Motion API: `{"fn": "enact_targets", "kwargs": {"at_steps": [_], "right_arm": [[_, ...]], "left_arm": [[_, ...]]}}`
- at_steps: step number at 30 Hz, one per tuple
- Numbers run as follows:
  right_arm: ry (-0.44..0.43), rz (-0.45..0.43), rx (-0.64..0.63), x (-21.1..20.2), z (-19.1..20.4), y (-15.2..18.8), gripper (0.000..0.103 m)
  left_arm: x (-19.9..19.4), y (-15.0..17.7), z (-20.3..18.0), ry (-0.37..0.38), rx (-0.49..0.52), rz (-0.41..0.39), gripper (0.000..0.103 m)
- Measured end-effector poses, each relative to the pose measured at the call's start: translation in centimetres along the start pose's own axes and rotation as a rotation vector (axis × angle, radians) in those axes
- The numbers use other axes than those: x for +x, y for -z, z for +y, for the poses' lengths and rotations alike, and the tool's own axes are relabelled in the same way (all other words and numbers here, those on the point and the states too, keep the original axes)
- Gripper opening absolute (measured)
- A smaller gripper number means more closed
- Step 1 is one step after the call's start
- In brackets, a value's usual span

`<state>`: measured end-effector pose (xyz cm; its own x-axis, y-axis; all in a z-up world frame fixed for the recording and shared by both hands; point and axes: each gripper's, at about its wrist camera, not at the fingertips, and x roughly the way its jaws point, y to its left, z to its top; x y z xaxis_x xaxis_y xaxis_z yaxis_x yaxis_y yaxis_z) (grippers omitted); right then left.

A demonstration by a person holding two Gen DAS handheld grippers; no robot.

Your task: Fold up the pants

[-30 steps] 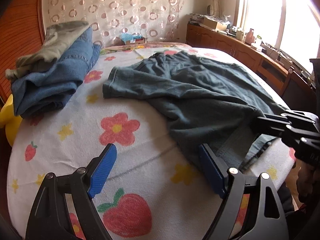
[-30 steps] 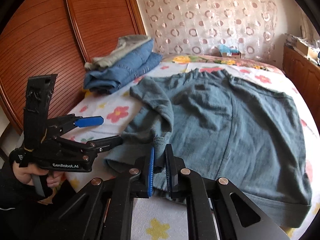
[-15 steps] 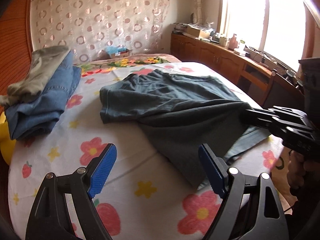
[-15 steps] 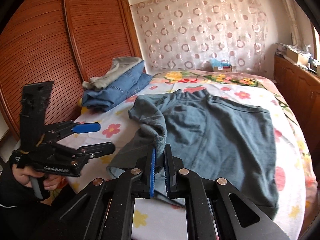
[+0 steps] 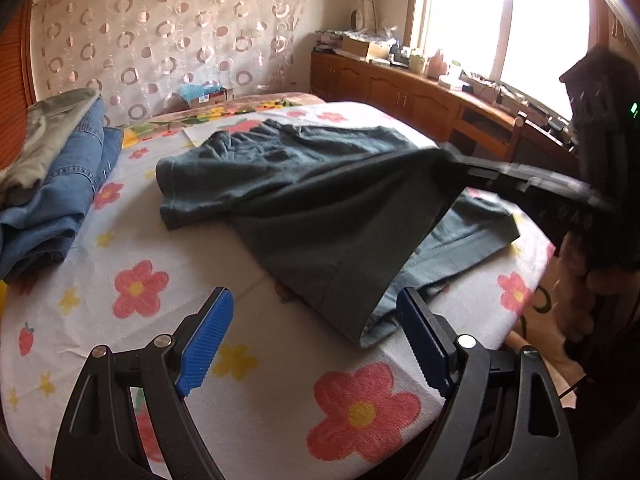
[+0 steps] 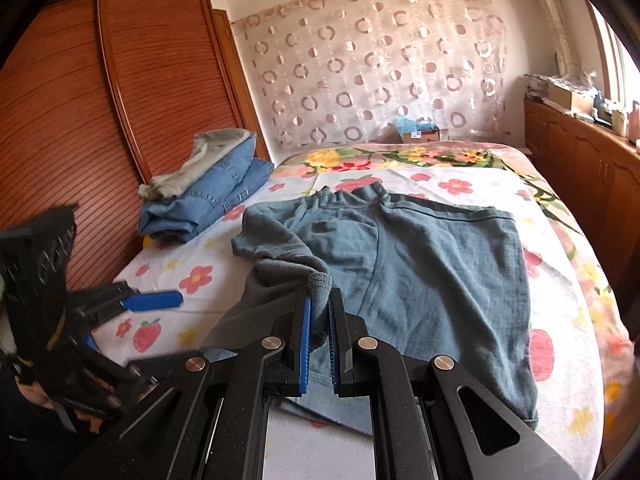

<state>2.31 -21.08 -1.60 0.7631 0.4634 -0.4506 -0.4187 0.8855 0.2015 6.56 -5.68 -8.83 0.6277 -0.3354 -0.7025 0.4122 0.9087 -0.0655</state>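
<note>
The first fold is judged barely begun: on the bed (image 6: 568,304), a cuff of the pants (image 6: 432,264) is being clamped and lifted by the right gripper (image 6: 319,332), while the left gripper (image 5: 316,336) is being held wide apart, empty, nearby.

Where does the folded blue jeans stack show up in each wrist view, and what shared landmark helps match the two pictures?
Left wrist view: the folded blue jeans lie at the far left edge, on the bed, under a grey garment.
Right wrist view: the jeans sit left of centre, beside the wooden wardrobe.
Shared landmark: the circle-patterned curtain behind the bed.
</note>
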Motion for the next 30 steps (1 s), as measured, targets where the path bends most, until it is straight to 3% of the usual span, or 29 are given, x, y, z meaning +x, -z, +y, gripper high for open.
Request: {"fn": "enact_targets", "kwargs": {"at_steps": [6,11,16,30], "right_arm": [[0.008,-0.041,-0.005,-2.0,-0.2,-0.2,0.008],[0.033,-0.057,-0.015,-3.3,-0.5,0.4,0.008],[0.072,-0.052,-0.008,-4.7,-1.6,1.1,0.008],[0.179,0.016,0.071,-6.6,-5.9,4.0,0.008]], "left_arm": [[1.3,0.2,-0.1,-0.026,-0.012,0.04,0.085],[0.6,0.2,-0.5,-0.001,0.001,0.014,0.085],[-0.7,-0.4,-0.4,0.024,-0.005,-0.033,0.085],[1.1,-2.5,-0.7,0.002,0.014,-0.022,0.085]]}}
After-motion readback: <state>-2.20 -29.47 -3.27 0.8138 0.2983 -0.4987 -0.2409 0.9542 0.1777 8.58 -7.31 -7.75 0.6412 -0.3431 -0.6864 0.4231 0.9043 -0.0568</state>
